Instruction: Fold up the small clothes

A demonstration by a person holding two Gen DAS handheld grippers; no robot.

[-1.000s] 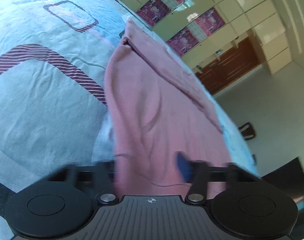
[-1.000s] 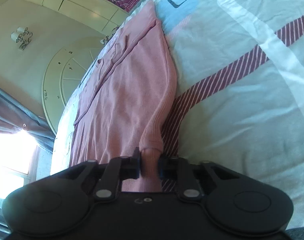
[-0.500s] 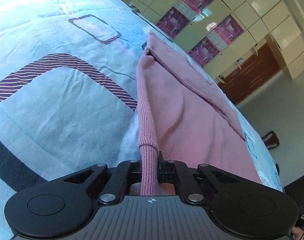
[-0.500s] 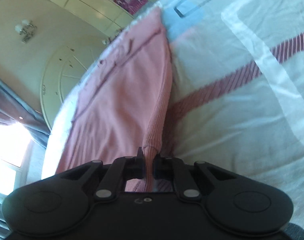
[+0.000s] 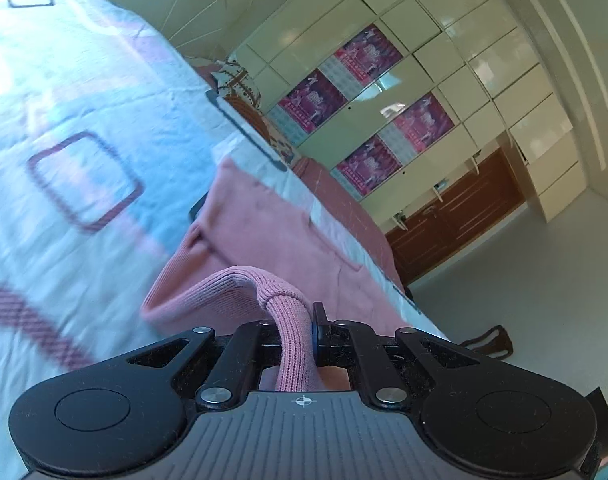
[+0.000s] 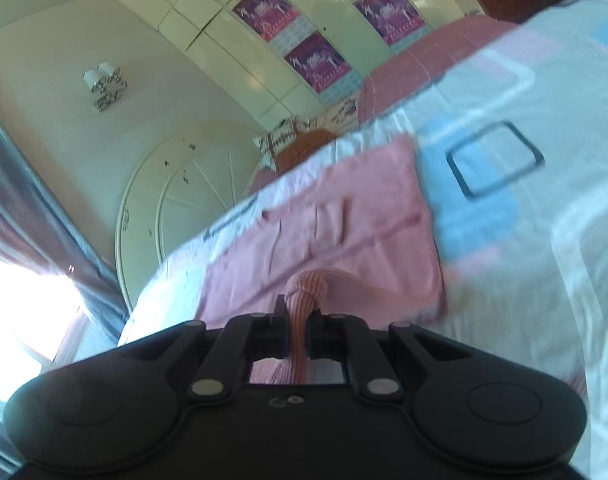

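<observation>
my left tool [image 5: 304,334] clenched on pink sweater [image 5: 272,236] ribbed hem | my right tool [image 6: 296,330] clenched on same hem | sweater draped on patterned bed cover [image 5: 84,120] | cream wardrobe [image 5: 443,80] with posters behind

A bed [image 5: 84,92] carries it all, spread with a pale quilt [image 6: 543,240] printed in blue patches, dark outlined squares and maroon stripes. A pink garment [image 5: 264,232] lies on the quilt; patterned pillows [image 6: 288,136] sit at the head.
</observation>
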